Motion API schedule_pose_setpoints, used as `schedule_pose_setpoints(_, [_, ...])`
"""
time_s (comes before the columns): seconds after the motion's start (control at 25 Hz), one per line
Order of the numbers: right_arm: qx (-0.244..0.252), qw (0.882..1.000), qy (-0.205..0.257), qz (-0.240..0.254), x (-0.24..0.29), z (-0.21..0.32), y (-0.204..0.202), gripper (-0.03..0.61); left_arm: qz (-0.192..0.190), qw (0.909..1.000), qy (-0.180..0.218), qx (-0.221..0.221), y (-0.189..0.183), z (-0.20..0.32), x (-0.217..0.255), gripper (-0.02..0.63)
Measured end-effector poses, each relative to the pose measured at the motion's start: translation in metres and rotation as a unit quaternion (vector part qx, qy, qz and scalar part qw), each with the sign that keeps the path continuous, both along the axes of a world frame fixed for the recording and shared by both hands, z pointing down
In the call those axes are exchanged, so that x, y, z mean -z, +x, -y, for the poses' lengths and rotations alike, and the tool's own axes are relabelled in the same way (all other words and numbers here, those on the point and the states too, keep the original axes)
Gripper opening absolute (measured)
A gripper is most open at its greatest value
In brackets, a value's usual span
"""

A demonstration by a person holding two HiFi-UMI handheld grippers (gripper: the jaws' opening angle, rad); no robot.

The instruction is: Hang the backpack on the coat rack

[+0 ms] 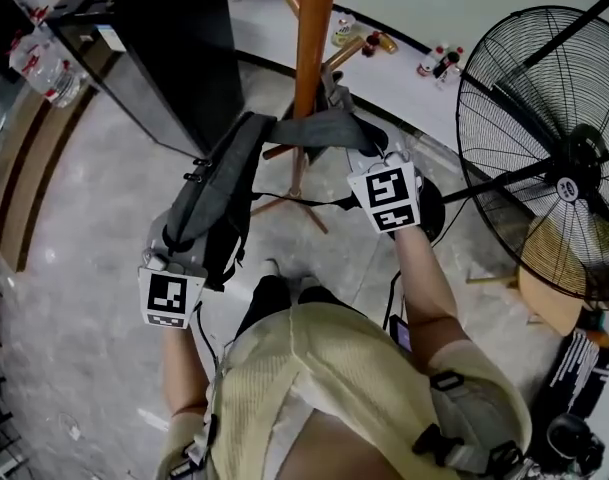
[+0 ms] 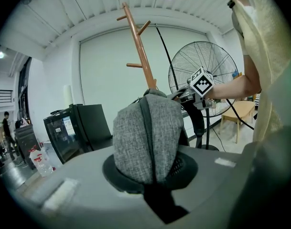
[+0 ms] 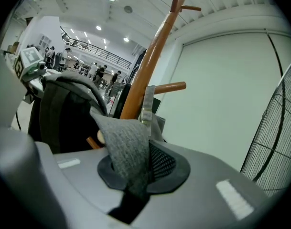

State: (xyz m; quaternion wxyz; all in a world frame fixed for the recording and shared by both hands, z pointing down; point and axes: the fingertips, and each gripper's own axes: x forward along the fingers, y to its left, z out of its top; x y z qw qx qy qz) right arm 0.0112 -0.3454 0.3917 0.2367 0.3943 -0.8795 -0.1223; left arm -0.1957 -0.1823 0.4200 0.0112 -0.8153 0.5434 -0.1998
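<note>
A grey backpack (image 1: 216, 183) hangs in the air between my two grippers, just in front of the wooden coat rack (image 1: 314, 38). My left gripper (image 1: 189, 246) is shut on the pack's grey body (image 2: 145, 137), which fills its jaws. One grey strap (image 1: 324, 128) runs across the pole's front to my right gripper (image 1: 372, 160), which is shut on that strap (image 3: 128, 147). The rack's pole and pegs (image 3: 152, 63) rise close behind the strap. From the left gripper view the rack (image 2: 139, 51) stands behind the pack, with the right gripper (image 2: 186, 95) beside it.
A large black floor fan (image 1: 544, 158) stands close on the right, its cable trailing over the floor. A black cabinet (image 1: 154, 48) is at the back left with water bottles (image 1: 46, 68) beside it. Small bottles (image 1: 439, 63) line the wall. A wooden chair (image 1: 549, 288) sits under the fan.
</note>
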Motion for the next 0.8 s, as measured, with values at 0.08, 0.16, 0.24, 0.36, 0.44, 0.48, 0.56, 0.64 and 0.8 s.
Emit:
schedule_pose_setpoints(0.08, [-0.007, 1.000, -0.004, 0.008, -0.003, 0.000, 0.000, 0.040, -0.003, 1.0000, 0.004, -0.008, 0.000, 0.000, -0.010, 0.063])
schedule_pose_setpoints(0.16, [-0.012, 1.000, -0.005, 0.012, -0.004, 0.000, -0.001, 0.041, -0.009, 0.9998, 0.006, -0.015, 0.000, 0.000, -0.019, 0.064])
schedule_pose_setpoints(0.24, [-0.015, 1.000, -0.003, 0.009, -0.006, 0.000, -0.002, 0.041, -0.016, 0.9996, 0.006, -0.020, -0.001, 0.000, -0.027, 0.064])
schedule_pose_setpoints(0.36, [-0.018, 1.000, 0.010, -0.005, -0.007, 0.001, -0.002, 0.040, -0.031, 0.9991, 0.007, -0.028, -0.002, 0.003, -0.035, 0.067])
schedule_pose_setpoints(0.44, [-0.024, 0.999, 0.021, -0.024, -0.011, 0.002, 0.000, 0.037, -0.042, 0.9986, 0.008, -0.032, -0.003, 0.005, -0.041, 0.069])
schedule_pose_setpoints(0.48, [-0.027, 0.999, 0.027, -0.036, -0.013, 0.001, 0.001, 0.034, -0.048, 0.9983, 0.009, -0.033, -0.003, 0.006, -0.044, 0.071])
schedule_pose_setpoints(0.56, [-0.029, 0.997, 0.040, -0.059, -0.017, 0.000, 0.001, 0.032, -0.056, 0.9978, 0.009, -0.035, -0.005, 0.007, -0.051, 0.072])
schedule_pose_setpoints(0.64, [-0.031, 0.996, 0.043, -0.070, -0.022, -0.001, 0.002, 0.031, -0.062, 0.9974, 0.010, -0.036, -0.006, 0.008, -0.058, 0.075])
schedule_pose_setpoints(0.8, [-0.040, 0.996, 0.030, -0.075, -0.034, -0.002, 0.007, 0.029, -0.073, 0.9969, 0.007, -0.030, -0.009, 0.010, -0.071, 0.085])
